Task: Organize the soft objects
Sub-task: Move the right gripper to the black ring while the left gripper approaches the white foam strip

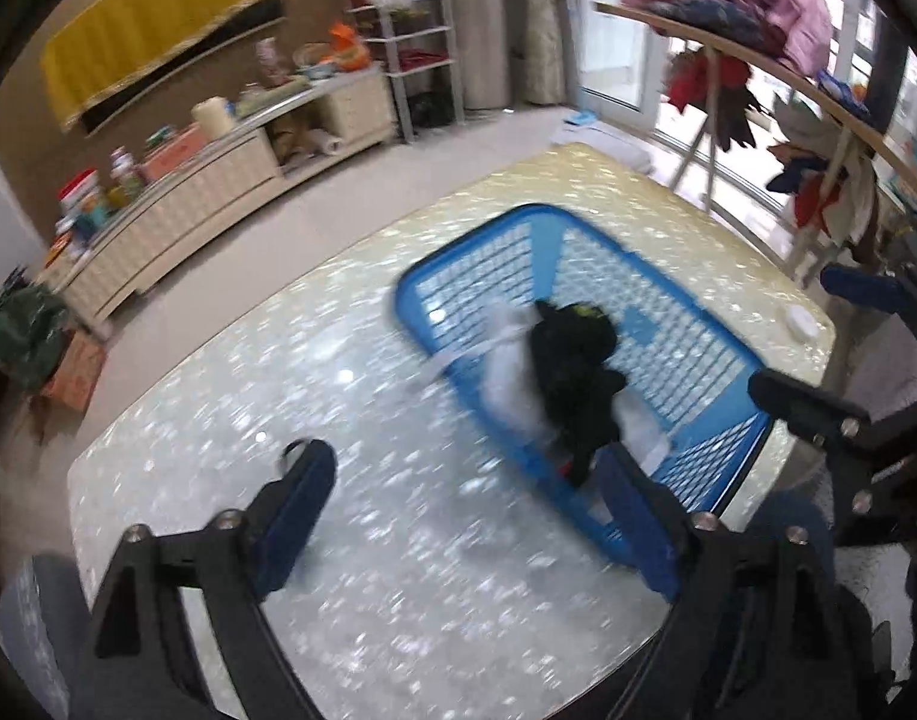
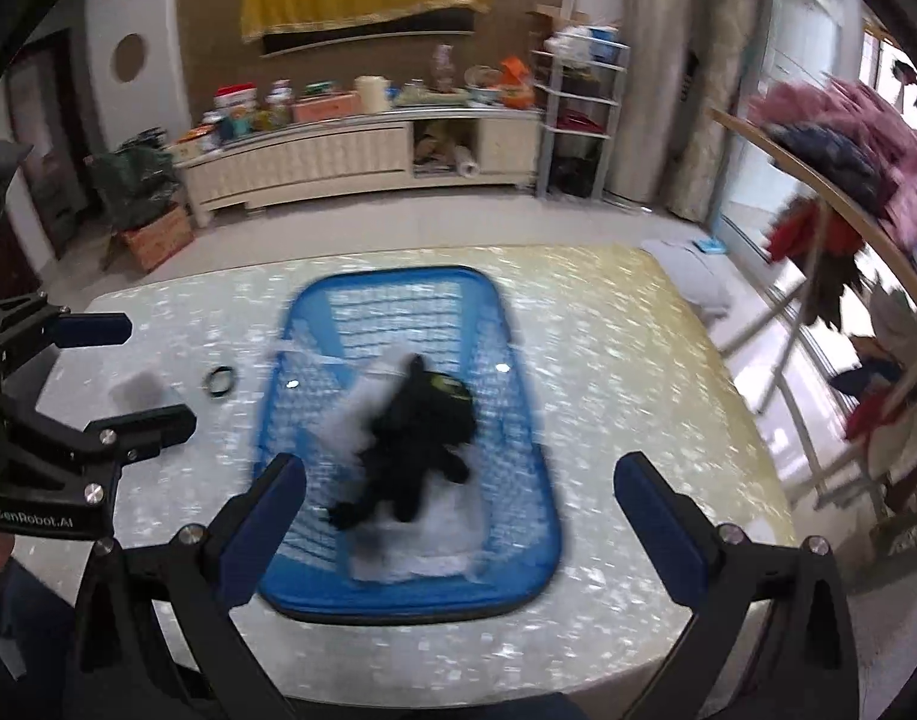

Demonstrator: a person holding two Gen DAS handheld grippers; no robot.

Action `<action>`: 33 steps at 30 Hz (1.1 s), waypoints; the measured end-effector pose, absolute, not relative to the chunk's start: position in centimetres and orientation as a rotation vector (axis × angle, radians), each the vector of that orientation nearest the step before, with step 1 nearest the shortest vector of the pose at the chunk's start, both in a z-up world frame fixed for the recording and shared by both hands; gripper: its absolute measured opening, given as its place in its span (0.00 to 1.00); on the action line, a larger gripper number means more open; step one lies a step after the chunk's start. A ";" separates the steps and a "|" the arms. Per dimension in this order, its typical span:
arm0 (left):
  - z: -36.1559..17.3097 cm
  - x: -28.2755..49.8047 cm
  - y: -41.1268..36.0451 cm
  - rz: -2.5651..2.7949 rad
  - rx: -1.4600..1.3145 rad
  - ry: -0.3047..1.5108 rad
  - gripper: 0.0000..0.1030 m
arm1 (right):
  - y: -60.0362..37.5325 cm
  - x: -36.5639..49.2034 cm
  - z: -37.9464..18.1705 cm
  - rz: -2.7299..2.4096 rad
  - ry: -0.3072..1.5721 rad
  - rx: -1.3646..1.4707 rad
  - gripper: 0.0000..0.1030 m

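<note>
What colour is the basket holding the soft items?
Blue; the basket has a mesh-like lattice, showing best in the right wrist view.

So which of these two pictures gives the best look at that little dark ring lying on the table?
The right wrist view. There the dark ring lies in the open on the table, left of the blue basket. In the left wrist view only a sliver of it peeks out behind one finger of the left hand-held gripper.

The left wrist camera is looking down from the left over the shiny worktop toward the blue basket, and the right wrist camera is looking straight down at that same basket from close above, both facing the far cabinet.
</note>
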State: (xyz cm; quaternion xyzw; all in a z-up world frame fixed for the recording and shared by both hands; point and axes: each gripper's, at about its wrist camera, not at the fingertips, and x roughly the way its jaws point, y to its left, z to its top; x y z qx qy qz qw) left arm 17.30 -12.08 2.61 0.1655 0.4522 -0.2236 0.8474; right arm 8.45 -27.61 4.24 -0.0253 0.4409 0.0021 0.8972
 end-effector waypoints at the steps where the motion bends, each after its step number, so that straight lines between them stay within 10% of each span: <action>1: 2.3 17.2 -11.6 -0.453 0.340 0.949 1.00 | -26.6 8.6 4.2 0.029 0.912 -0.057 1.00; 33: -6.2 18.3 14.8 -0.088 0.065 1.101 1.00 | -4.4 21.5 -6.6 0.379 1.130 -0.216 1.00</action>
